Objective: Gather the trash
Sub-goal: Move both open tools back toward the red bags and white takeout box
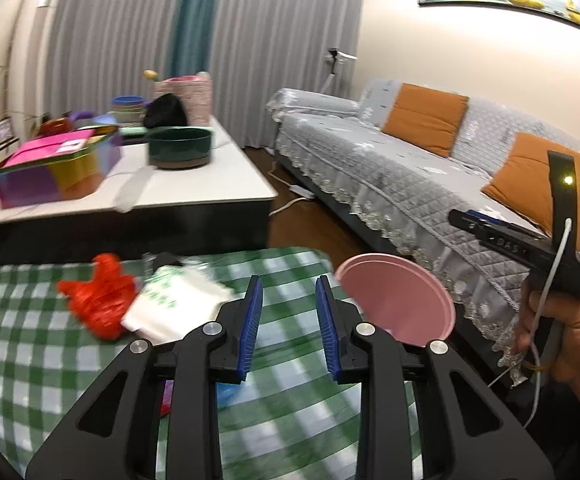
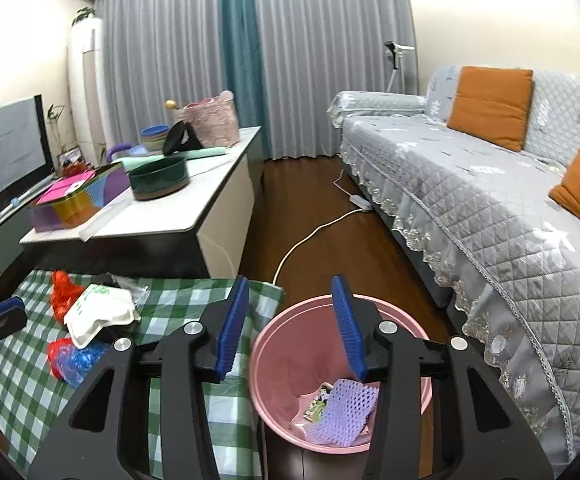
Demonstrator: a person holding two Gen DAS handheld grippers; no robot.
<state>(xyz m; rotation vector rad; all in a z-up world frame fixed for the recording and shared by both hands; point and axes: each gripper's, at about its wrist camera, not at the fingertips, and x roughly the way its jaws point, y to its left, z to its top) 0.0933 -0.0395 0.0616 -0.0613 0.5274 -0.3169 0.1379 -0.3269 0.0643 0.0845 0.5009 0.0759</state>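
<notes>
The job looks partly done. In the right wrist view the pink bin (image 2: 340, 376) standing off the right edge of the worktop (image 2: 178, 432) already holds a purple mesh scrap (image 2: 346, 410) and a small printed wrapper (image 2: 318, 400) beside it, so at least two pieces are in. What is left lies together toward the far left corner of the green checked cloth — a white foam food box (image 2: 98, 314), a crumpled red bag (image 2: 64, 292) just behind it, a red and blue plastic bundle (image 2: 72, 358) touching its near side, and some clear film (image 2: 130, 286) at the far edge. The right tool (image 2: 290, 330) hangs over the bin's near rim, jaws wide apart and holding nothing, which reads as a piece just let go. The left tool (image 1: 289, 322) is likewise spread and empty — it sits over bare cloth just right of the foam box (image 1: 178, 304), probably the next pick.
</notes>
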